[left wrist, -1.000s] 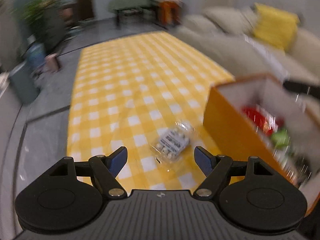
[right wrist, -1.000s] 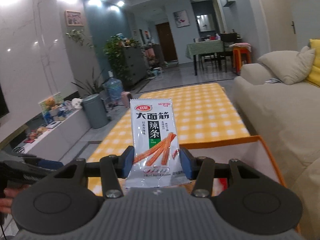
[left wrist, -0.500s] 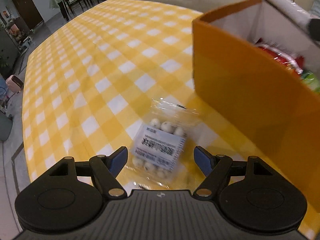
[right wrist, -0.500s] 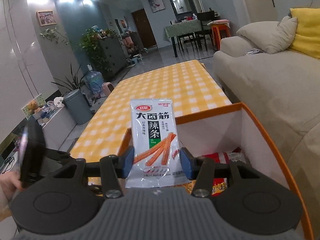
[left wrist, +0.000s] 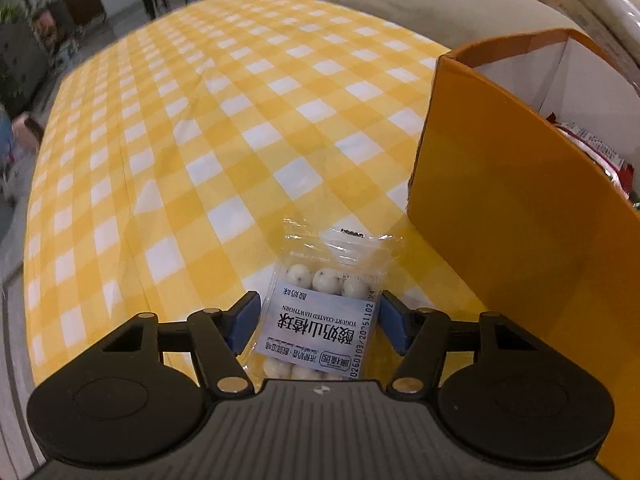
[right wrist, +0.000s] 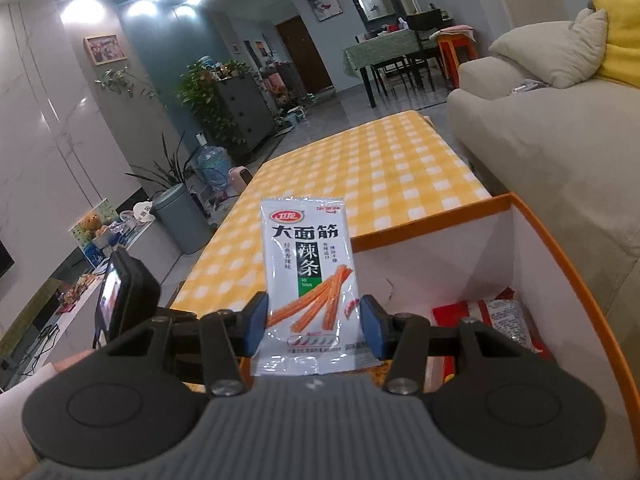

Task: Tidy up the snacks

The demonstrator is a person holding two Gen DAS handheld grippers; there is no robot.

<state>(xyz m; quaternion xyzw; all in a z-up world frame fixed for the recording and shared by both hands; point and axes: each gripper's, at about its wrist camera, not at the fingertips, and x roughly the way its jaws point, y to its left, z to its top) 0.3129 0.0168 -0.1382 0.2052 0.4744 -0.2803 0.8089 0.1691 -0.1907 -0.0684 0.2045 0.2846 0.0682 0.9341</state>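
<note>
A clear packet of yogurt-coated hawthorn balls (left wrist: 324, 320) lies on the yellow checked tablecloth (left wrist: 224, 128), just left of the orange box (left wrist: 520, 220). My left gripper (left wrist: 318, 326) is open, with its blue pads on either side of the packet, close to its edges. My right gripper (right wrist: 314, 322) is shut on a white spicy-strip snack packet (right wrist: 310, 280) and holds it upright over the near left part of the orange box (right wrist: 568, 256). Red and white snack bags (right wrist: 496, 320) lie inside the box.
A beige sofa (right wrist: 560, 152) with cushions runs along the right of the table. The left hand-held device (right wrist: 120, 296) shows at the left of the right wrist view. A grey bin (right wrist: 180, 220), plants and a dining table stand farther back.
My left gripper has come down and forward until the hawthorn packet lies between its open pads. My right gripper has carried its packet over the box, still shut on it.
</note>
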